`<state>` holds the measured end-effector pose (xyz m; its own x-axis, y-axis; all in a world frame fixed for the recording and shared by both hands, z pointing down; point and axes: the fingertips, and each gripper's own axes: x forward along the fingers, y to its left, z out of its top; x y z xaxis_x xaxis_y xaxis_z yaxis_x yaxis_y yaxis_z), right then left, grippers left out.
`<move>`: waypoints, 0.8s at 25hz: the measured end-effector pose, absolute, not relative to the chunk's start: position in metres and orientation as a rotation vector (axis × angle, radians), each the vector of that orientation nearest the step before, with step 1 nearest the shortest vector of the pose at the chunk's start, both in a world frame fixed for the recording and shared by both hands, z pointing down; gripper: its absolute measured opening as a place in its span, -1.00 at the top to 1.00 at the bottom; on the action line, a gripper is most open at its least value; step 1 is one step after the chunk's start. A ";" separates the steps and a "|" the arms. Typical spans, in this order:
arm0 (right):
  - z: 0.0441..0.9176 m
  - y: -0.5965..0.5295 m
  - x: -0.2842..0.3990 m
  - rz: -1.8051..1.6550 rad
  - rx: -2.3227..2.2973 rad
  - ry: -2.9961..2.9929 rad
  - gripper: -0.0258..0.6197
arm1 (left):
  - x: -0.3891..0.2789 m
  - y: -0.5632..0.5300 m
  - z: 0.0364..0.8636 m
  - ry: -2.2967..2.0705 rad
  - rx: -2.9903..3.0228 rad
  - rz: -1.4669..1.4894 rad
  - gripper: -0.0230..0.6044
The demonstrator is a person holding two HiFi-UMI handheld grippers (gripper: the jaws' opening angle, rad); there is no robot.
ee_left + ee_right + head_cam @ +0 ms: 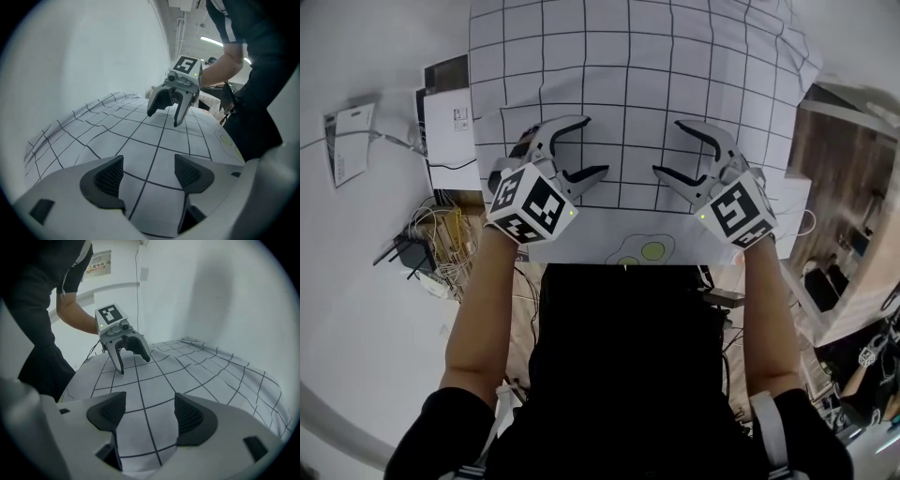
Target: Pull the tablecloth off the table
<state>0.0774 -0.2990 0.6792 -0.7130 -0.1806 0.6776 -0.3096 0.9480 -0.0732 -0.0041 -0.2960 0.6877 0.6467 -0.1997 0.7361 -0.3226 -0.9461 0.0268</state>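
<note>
Over the near edge of the table | tablecloth lies spread flat | left hand-held gripper and right hand-held gripper both wide apart, holding nothing | should pinch cloth tight, pull evenly

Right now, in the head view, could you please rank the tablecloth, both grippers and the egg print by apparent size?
1. tablecloth, largest by far.
2. left gripper and right gripper: alike, both nearer the camera.
3. egg print, smallest.
</note>
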 end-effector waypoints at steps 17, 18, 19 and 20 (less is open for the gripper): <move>0.699 -0.299 0.086 0.236 0.373 -2.325 -0.02 | -0.009 -0.301 0.696 -0.411 2.719 1.147 -0.09; 0.699 -0.299 0.086 0.238 0.374 -2.322 -0.02 | -0.008 -0.301 0.696 -0.408 2.720 1.147 -0.08; 0.699 -0.300 0.087 0.240 0.375 -2.318 -0.02 | -0.008 -0.300 0.696 -0.406 2.721 1.147 -0.06; 0.699 -0.300 0.087 0.242 0.375 -2.314 -0.02 | -0.008 -0.300 0.695 -0.403 2.722 1.148 -0.04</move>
